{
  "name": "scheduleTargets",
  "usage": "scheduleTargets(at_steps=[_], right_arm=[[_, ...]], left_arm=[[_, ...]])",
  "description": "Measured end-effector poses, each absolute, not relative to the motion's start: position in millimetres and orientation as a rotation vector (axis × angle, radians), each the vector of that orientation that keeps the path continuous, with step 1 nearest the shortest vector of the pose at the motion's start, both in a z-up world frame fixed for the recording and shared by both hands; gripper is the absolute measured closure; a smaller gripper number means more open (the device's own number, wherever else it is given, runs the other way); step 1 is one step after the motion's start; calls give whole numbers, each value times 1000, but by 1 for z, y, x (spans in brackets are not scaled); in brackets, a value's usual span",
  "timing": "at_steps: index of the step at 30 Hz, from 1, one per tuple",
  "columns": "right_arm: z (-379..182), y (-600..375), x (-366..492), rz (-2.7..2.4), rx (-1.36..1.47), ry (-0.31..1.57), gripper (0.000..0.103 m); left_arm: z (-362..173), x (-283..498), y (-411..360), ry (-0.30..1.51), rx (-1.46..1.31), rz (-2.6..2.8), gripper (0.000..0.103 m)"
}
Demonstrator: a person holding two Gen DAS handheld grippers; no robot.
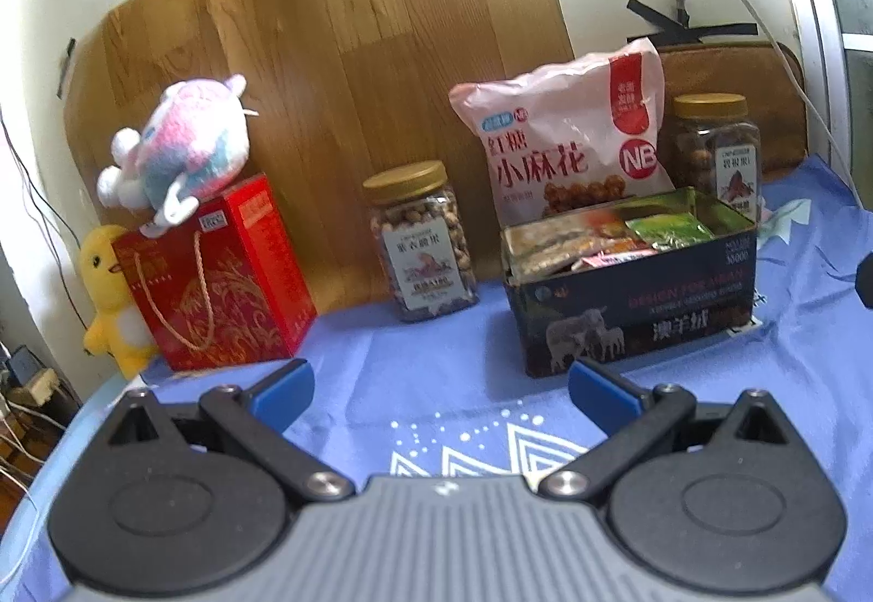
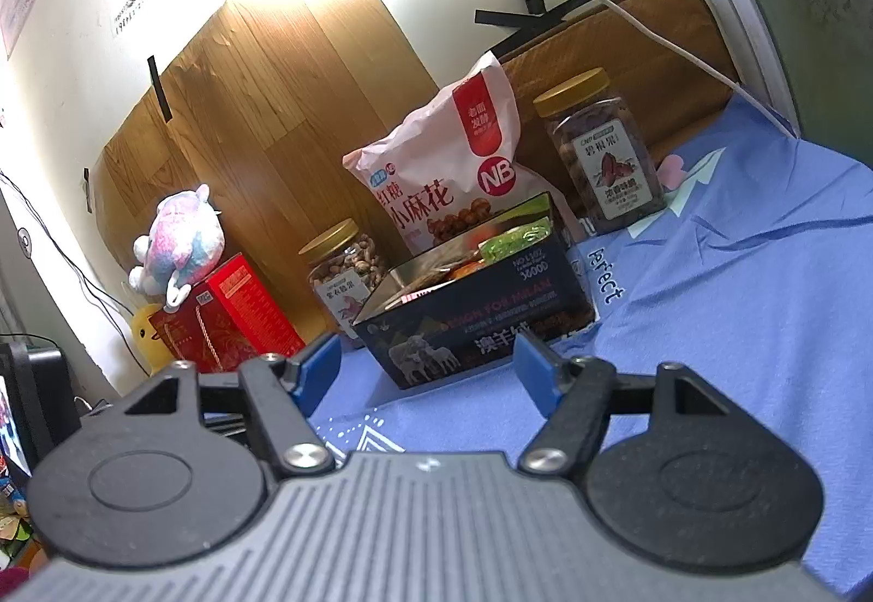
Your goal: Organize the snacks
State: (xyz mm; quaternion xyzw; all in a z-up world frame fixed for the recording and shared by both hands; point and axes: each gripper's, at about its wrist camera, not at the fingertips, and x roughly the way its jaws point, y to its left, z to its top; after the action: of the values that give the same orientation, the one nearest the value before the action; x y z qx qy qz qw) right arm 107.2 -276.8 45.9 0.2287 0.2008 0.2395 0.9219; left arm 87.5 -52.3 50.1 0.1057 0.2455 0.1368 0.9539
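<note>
Two jars (image 1: 423, 242) (image 1: 717, 149) flank tin (image 1: 633, 296) (pink bag (image 1: 562, 138) behind); grippers (image 1: 439, 392) (image 2: 428, 364) spread.

Open dark tin (image 1: 633, 296) – snack packets (image 1: 600, 233) inside, pink bag (image 1: 567, 138) behind

A blue cloth (image 1: 436, 383) carries jars (image 1: 420, 242), tin (image 1: 633, 302), red box (image 1: 218, 285).

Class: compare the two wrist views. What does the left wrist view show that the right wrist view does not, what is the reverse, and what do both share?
Only the left wrist view shows the yellow duck toy's full body. Only the right wrist view shows a dark screen at the left edge and the word "Perfect" on the blue cloth. Both share the open tin box of snacks, the pink snack bag, two gold-lidded jars, the red gift box and open fingers.
</note>
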Motion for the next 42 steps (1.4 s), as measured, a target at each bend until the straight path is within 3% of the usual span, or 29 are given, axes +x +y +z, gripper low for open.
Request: scheduleTargets(at_steps=[42], right_arm=[[46,-278,106,485,464,412,29]], left_arm=[[40,96,-54,617,182,210,0]])
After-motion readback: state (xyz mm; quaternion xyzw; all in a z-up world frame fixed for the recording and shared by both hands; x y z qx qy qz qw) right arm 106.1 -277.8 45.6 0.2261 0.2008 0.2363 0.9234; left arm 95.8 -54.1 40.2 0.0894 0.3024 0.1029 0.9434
